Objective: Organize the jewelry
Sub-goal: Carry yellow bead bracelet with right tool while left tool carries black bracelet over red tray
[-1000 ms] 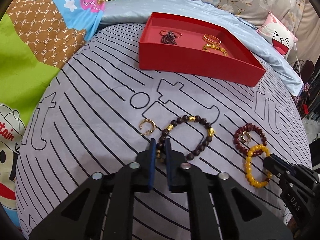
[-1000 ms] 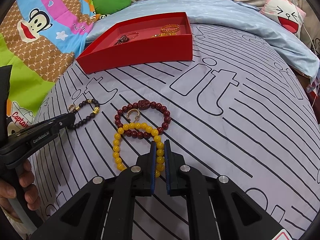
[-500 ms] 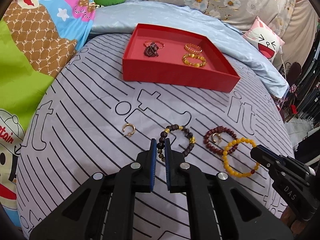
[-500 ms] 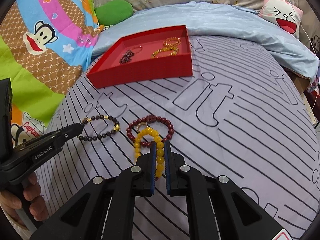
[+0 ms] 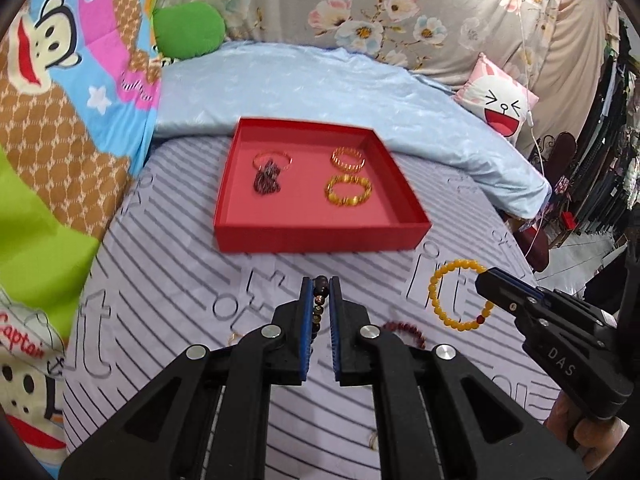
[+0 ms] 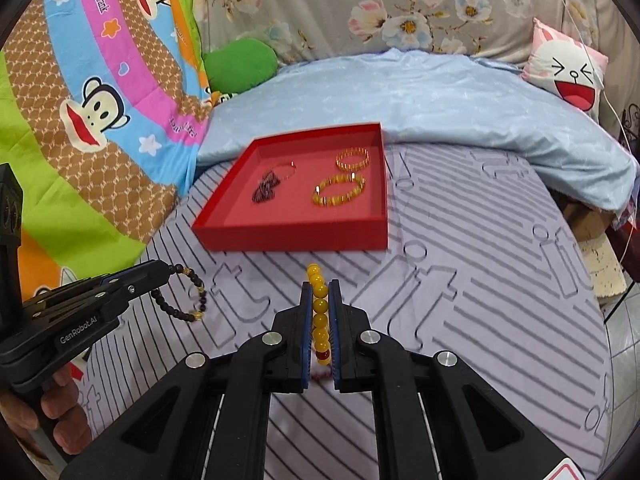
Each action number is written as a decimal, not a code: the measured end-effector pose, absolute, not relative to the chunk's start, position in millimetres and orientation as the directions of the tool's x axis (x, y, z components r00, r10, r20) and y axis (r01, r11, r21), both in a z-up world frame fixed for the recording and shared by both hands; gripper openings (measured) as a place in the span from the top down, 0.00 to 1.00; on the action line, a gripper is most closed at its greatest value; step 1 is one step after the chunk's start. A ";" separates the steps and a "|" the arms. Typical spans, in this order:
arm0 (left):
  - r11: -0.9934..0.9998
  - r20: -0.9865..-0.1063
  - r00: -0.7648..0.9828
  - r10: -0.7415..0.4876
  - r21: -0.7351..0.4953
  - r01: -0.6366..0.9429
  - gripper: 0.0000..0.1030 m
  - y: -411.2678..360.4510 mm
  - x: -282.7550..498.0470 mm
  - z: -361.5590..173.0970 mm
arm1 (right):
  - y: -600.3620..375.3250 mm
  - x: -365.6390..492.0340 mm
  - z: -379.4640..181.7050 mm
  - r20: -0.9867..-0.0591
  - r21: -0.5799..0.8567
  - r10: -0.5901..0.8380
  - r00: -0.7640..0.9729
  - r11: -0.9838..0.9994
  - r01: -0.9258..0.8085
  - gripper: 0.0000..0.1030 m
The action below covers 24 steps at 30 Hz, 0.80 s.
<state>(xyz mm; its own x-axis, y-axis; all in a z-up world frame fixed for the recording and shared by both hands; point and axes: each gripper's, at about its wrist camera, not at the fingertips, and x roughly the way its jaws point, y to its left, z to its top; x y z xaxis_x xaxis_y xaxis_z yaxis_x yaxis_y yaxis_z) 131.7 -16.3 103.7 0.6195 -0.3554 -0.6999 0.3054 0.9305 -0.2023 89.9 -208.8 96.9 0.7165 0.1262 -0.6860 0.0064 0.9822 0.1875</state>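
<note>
My left gripper [image 5: 320, 282] is shut on a dark bead bracelet [image 5: 319, 300] and holds it above the striped bedsheet; the bracelet also hangs from it in the right wrist view [image 6: 184, 294]. My right gripper [image 6: 320, 286] is shut on a yellow bead bracelet [image 6: 320, 312], which also shows in the left wrist view [image 5: 452, 294]. A red tray [image 5: 320, 236] ahead holds a dark chain [image 5: 267, 176], a thin gold bangle [image 5: 347, 159] and a gold bead bracelet [image 5: 347, 191]. A dark red bead bracelet [image 5: 404, 328] and a small gold ring [image 5: 235, 336] lie on the sheet below.
A light blue quilt [image 5: 312, 84] is bunched behind the tray. A cartoon monkey blanket [image 5: 60, 92] lies at the left, with a green cushion [image 5: 188, 30] and a pink face pillow [image 5: 500, 100] at the back. The bed edge drops off at the right.
Both grippers have lifted their bracelets off the sheet and moved up toward the red tray. The dark red bracelet and gold ring stay on the sheet.
</note>
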 end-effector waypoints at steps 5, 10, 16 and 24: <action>0.918 -0.661 0.643 -0.387 -0.211 0.337 0.93 -24.8 159.3 127.7 | -209.7 119.5 117.6 -0.644 0.167 0.115 0.756 0.986 -0.007 0.93; 0.919 -0.635 0.671 -0.383 -0.189 0.346 0.93 -38.2 197.7 140.5 | -210.0 161.0 125.8 -0.632 0.169 0.113 0.767 0.986 -0.005 0.93; 0.908 -0.637 0.648 -0.417 -0.256 0.332 0.93 -39.9 242.2 123.2 | -206.2 204.5 106.5 -0.669 0.228 0.167 0.725 0.974 -0.014 0.93; 0.928 -0.723 0.584 -0.369 -0.249 0.278 0.93 -36.0 271.6 65.1 | -201.0 235.7 54.4 -0.751 0.254 0.182 0.635 0.967 0.023 0.93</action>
<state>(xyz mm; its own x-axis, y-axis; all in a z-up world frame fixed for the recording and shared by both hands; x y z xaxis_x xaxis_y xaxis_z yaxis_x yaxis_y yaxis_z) 271.6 -36.0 65.1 0.5843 -0.3693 -0.7226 0.2783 0.9276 -0.2490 235.7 -201.0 54.4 0.6352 0.1818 -0.7506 0.0232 0.9670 0.2539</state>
